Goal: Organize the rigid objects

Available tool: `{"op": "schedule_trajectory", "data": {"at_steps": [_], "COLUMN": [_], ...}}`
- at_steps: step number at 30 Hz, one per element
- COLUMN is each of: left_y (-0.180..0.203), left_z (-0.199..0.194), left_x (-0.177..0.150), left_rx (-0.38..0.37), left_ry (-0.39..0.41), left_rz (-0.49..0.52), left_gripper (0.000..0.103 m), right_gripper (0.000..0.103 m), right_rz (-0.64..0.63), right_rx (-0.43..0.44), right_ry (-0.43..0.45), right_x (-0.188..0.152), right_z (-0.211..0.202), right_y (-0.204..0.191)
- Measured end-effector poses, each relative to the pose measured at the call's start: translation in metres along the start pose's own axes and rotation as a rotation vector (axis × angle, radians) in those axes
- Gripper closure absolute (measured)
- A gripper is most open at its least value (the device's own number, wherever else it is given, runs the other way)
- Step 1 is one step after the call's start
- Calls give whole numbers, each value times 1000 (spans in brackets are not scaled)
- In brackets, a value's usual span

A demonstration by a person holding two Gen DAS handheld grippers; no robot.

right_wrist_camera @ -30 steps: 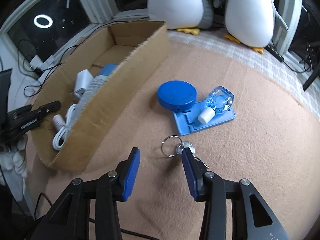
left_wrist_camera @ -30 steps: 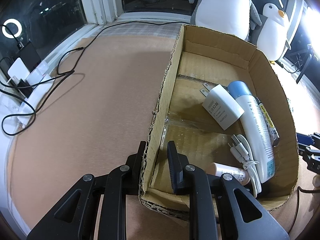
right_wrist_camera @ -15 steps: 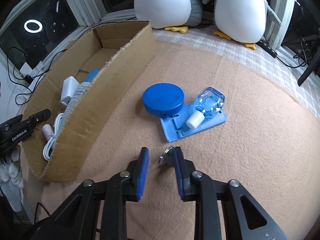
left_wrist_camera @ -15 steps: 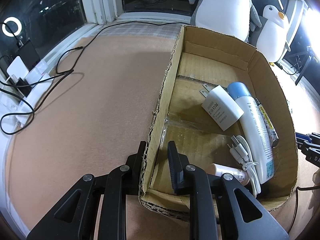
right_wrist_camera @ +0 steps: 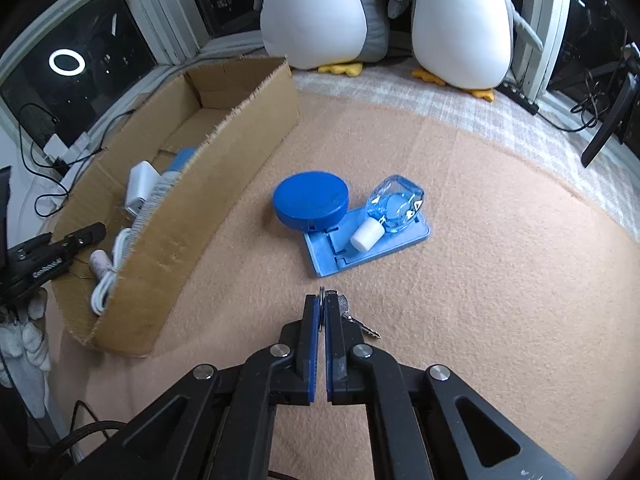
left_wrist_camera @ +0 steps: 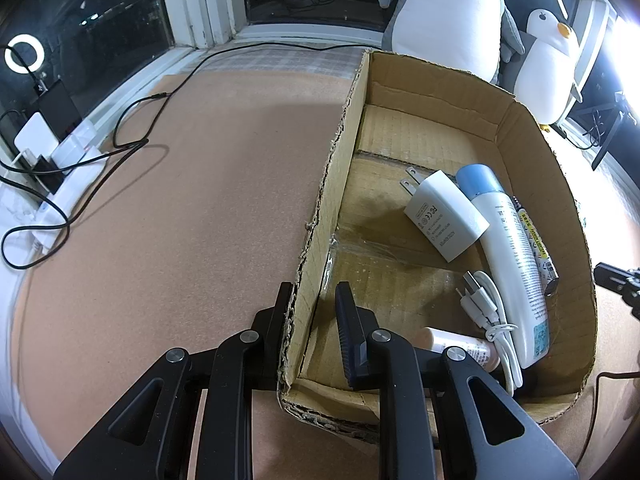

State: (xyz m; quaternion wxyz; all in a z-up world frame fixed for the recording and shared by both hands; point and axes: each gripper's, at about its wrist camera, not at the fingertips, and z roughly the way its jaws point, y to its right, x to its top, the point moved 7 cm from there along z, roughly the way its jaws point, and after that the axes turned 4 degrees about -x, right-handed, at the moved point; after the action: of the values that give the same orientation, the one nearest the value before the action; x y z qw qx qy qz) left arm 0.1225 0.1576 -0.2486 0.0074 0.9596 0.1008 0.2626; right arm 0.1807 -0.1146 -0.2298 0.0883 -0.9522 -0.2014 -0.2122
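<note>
Cardboard forms the box [left_wrist_camera: 532, 152] that I steady with my left gripper [left_wrist_camera: 314, 308]: one finger sits outside the near left wall, the other inside, and the wall stands between them. The outer finger touches the cardboard; a gap shows between the wall and the inner finger, so the jaws are parted and not clamped tight.

Box contents, left wrist view:
- white charger [left_wrist_camera: 446, 216], lying against the white tube [left_wrist_camera: 516, 264] with the blue cap
- yellow-labelled pen [left_wrist_camera: 538, 252], between the tube and the right wall
- coiled white cable [left_wrist_camera: 490, 316], beside the tube
- small pale bottle [left_wrist_camera: 460, 346], in the near corner

My right gripper [right_wrist_camera: 322, 308] is closed on the key ring [right_wrist_camera: 322, 307], which stands on edge between the blue pads. The keys [right_wrist_camera: 354, 316] trail to the right on the tan mat [right_wrist_camera: 500, 300].

Ahead of the right gripper, on the mat outside the box:
- round blue case [right_wrist_camera: 310, 200], overlapping the flat blue stand [right_wrist_camera: 400, 244]
- clear blue bottle [right_wrist_camera: 394, 210] with white cap, lying on the stand

Two plush penguins [right_wrist_camera: 460, 20] stand beyond the mat.
</note>
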Motion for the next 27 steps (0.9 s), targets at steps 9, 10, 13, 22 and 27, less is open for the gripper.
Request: {"op": "schedule_trajectory", "data": {"at_steps": [9, 10, 13, 22, 27], "left_y": [-1, -1, -1, -1, -1], "left_z": [1, 1, 1, 1, 1], "left_x": [-1, 0, 0, 0, 1], "left_rx": [3, 3, 3, 4, 4], "left_ry": [-1, -1, 0, -1, -1], "left_rz": [5, 5, 5, 4, 4], "left_gripper": [84, 84, 84, 84, 84], "right_gripper": [102, 102, 102, 87, 87], "right_rz": [1, 3, -17, -95, -100], "right_rx": [-2, 7, 11, -27, -55], "right_ry": [43, 44, 47, 6, -6], "right_x": [8, 8, 4, -3, -2], "right_z": [-14, -14, -16, -1, 6], "right_y": [1, 1, -3, -18, -14]}}
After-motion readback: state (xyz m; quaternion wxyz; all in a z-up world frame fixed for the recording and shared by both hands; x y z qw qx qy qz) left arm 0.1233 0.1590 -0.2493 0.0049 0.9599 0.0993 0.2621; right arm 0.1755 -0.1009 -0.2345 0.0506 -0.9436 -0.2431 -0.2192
